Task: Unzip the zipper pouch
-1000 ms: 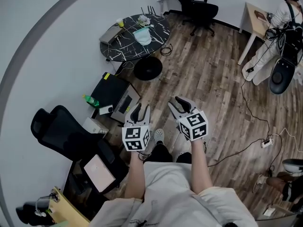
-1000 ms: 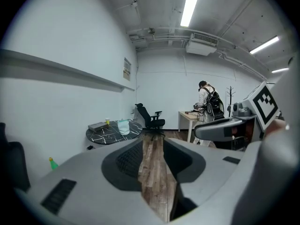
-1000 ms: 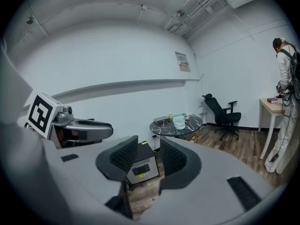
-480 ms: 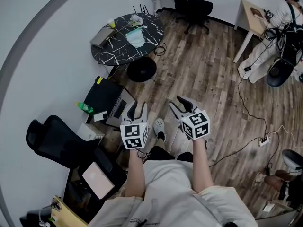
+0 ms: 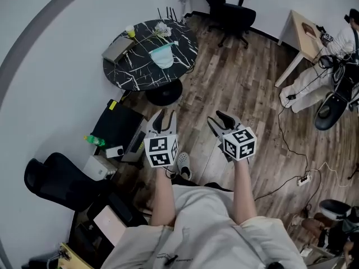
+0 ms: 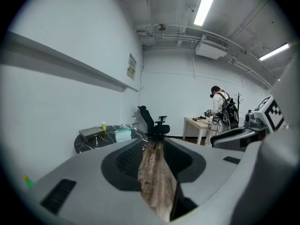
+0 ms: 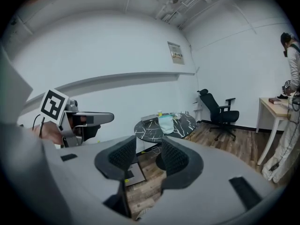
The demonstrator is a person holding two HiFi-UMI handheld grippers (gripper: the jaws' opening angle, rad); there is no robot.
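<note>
Since the earlier frame, the round worktop (image 5: 132, 72) has been brought nearer in the head view. The right gripper (image 5: 219, 122) has just been opened wider, with nothing between its fingers. The left gripper (image 5: 166, 119) is held beside it over the wood-plank floor (image 5: 241, 88). The zipper pouch (image 5: 162, 55), pale teal and soft-looking, lies on the black, white-veined worktop, well apart from both grippers. Its zipper cannot be made out.

In the left gripper view, the dark ribbed fingers (image 6: 124, 161) are spread, and only floor planks are seen between them. The pouch (image 6: 123, 134) appears small and distant.

In the right gripper view, the fingers (image 7: 173, 161) are spread wide and hold nothing. The pouch (image 7: 166, 122) is seen beyond them on the worktop (image 7: 150, 130).
</note>
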